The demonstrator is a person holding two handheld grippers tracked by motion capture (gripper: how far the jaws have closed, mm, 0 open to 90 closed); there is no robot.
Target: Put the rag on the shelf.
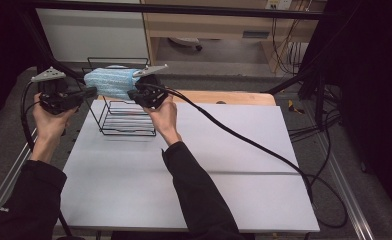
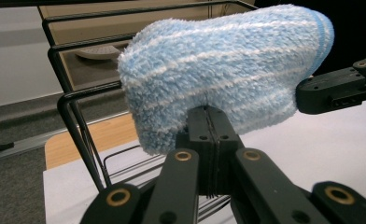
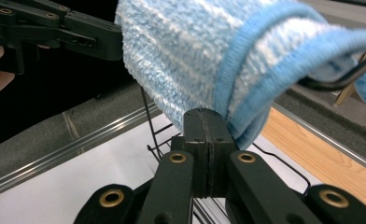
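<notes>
Both raised tongs, left (image 1: 91, 92) and right (image 1: 132, 93), pinch the sock (image 1: 111, 82).

I am working in what looks like a lab or recording room set up for tests, not a home. My tabletop (image 1: 224, 150) is a plain white board laid over a wooden top (image 1: 234, 96), and aluminium rails (image 1: 341, 180) run along its sides. A black frame bar (image 1: 184, 9) crosses overhead. Thick black cables (image 1: 244, 140) trail across the board and hang in bundles at the right, above a grey carpet floor (image 1: 369, 145). Behind stand a light wooden shelf unit (image 1: 209, 25) and a white panel (image 1: 91, 32).
</notes>
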